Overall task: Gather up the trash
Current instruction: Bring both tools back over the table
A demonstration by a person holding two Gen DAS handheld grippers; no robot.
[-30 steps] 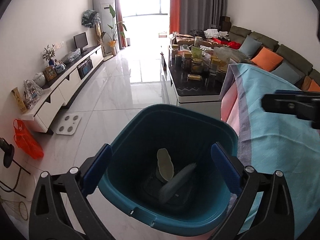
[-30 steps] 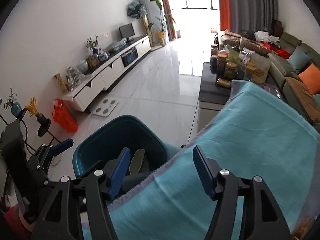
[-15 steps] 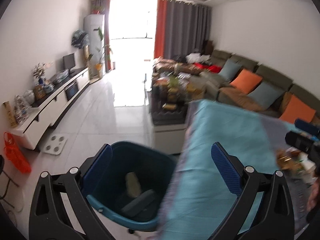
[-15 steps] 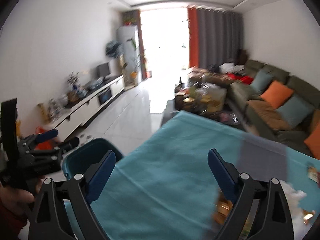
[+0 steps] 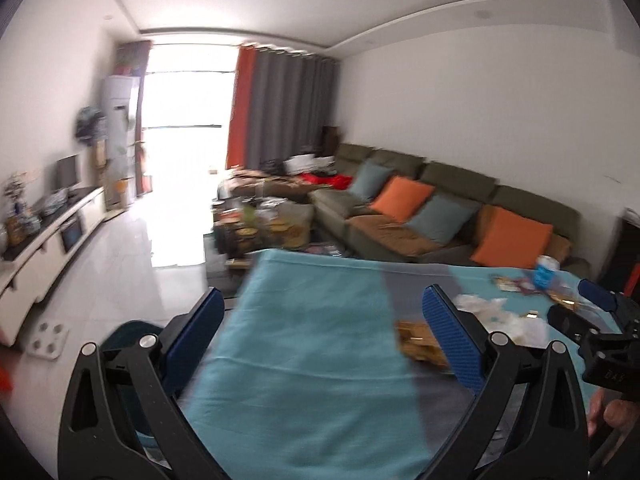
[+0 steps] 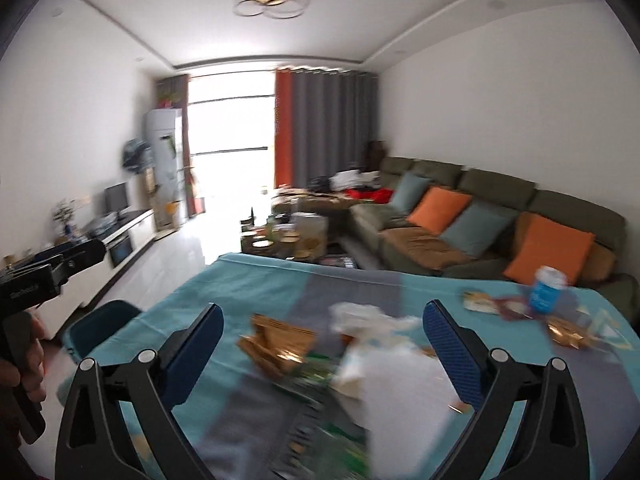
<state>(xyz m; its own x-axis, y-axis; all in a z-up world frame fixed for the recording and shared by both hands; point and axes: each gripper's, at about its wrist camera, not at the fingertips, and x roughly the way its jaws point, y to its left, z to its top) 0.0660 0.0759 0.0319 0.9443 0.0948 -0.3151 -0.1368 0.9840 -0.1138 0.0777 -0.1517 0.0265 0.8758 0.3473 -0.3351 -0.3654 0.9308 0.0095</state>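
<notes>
both grippers, left and right, were held wide and empty; wrappers lay scattered on the counter, where blurred crumpled paper could be missed or swept off.

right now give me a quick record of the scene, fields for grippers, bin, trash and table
left hand-held gripper: open, empty, over bare cloth
right hand-held gripper: open, jaws just widened, nothing between them, aimed at trash
bin: teal, on floor beside table's left edge
trash: wrappers and crumpled paper on cloth, blurred
table: covered with teal and grey cloth
</notes>
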